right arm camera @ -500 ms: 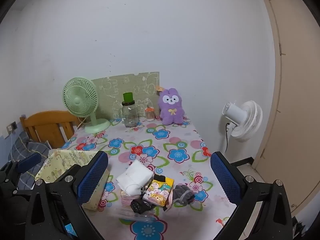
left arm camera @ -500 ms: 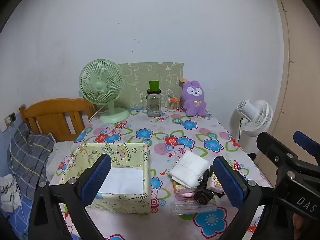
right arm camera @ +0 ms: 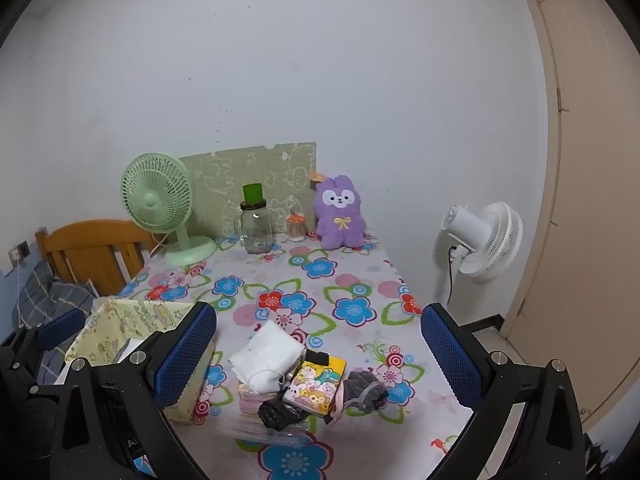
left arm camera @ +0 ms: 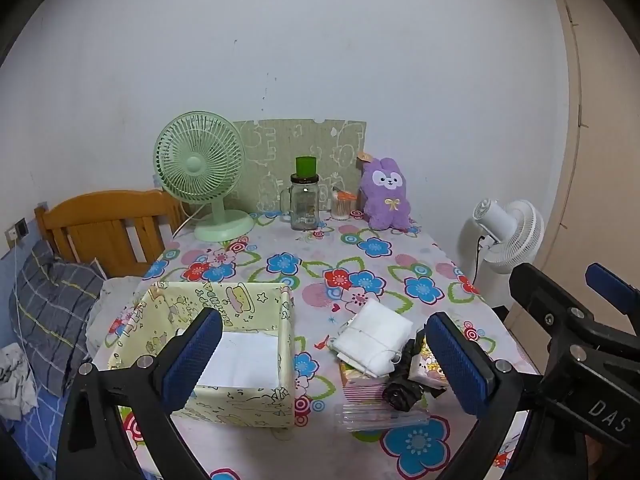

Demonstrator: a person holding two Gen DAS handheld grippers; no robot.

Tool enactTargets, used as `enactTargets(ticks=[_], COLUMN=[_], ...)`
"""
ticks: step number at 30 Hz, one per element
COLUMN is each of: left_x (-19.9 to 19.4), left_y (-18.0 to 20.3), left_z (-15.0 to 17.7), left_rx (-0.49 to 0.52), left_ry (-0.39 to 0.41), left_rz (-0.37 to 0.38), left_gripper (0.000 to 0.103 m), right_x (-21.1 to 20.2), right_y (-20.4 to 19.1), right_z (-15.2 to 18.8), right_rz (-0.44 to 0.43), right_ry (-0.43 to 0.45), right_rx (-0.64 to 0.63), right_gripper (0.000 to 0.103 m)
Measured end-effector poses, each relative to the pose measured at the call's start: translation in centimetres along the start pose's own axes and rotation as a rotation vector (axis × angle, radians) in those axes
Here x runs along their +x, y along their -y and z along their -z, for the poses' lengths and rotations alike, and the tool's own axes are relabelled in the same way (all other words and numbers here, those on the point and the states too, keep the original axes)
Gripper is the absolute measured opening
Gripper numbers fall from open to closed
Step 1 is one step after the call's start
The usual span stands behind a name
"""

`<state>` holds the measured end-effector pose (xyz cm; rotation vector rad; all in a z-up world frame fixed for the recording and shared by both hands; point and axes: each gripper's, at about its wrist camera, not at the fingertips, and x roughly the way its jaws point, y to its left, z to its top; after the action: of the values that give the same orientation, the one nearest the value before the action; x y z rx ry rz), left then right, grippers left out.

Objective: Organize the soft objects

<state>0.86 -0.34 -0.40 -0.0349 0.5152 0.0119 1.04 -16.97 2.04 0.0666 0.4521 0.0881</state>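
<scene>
A small heap of soft things lies near the table's front edge: a folded white cloth [left arm camera: 374, 334] [right arm camera: 266, 356], a cartoon-print pack [right arm camera: 316, 386], a black bundle [left arm camera: 402, 390] [right arm camera: 278, 412], a grey cloth [right arm camera: 364, 394] and a clear plastic sleeve [left arm camera: 380, 416]. Left of the heap stands an open yellow cartoon-print box [left arm camera: 224, 344] [right arm camera: 132, 328] with white paper inside. My left gripper [left arm camera: 324, 360] hangs open above the front edge, between box and heap. My right gripper [right arm camera: 320, 360] is open too, over the heap, touching nothing.
At the back of the floral-cloth table [left arm camera: 320, 264] stand a green fan [left arm camera: 200, 172], a glass jar with a green lid [left arm camera: 305, 200], a small orange-lidded jar [left arm camera: 342, 206] and a purple plush [left arm camera: 386, 196]. A white fan [right arm camera: 484, 236] stands right; a wooden headboard [left arm camera: 104, 224] left.
</scene>
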Motion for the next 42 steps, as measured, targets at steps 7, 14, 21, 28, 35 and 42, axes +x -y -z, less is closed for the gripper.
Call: enactTargets(ticks=[7,14,21,28,35,42], left_x=[0.34,0.55,0.82,0.89,0.83,0.75], left_y=[-0.19,-0.23,-0.27,-0.38,-0.35,-0.40], left_z=[0.26,0.49,0.48,0.33,0.20,0.15], left_rx=[0.002,0.002,0.000,0.001,0.002,0.002], left_ry=[-0.001,-0.001,-0.003,-0.001,-0.001,0.001], left_rz=[0.001,0.000,-0.004,-0.006,-0.009,-0.010], left_gripper=[0.102,0.102,0.102,0.102,0.102,0.102], right_x=[0.32,0.56,0.60,0.59,0.64,0.57], right_y=[-0.03,-0.05,-0.10,-0.15,-0.08,-0.10], right_z=[0.00,0.14,0.24,0.18,0.18,0.15], right_rz=[0.003,0.010,0.009,0.009,0.008,0.008], right_ry=[-0.014,-0.017,-0.010,-0.011,-0.011,-0.011], right_rx=[0.003,0.006,0.000,0.001,0.002,0.001], right_gripper=[0.103,0.103,0.103,0.103,0.103,0.103])
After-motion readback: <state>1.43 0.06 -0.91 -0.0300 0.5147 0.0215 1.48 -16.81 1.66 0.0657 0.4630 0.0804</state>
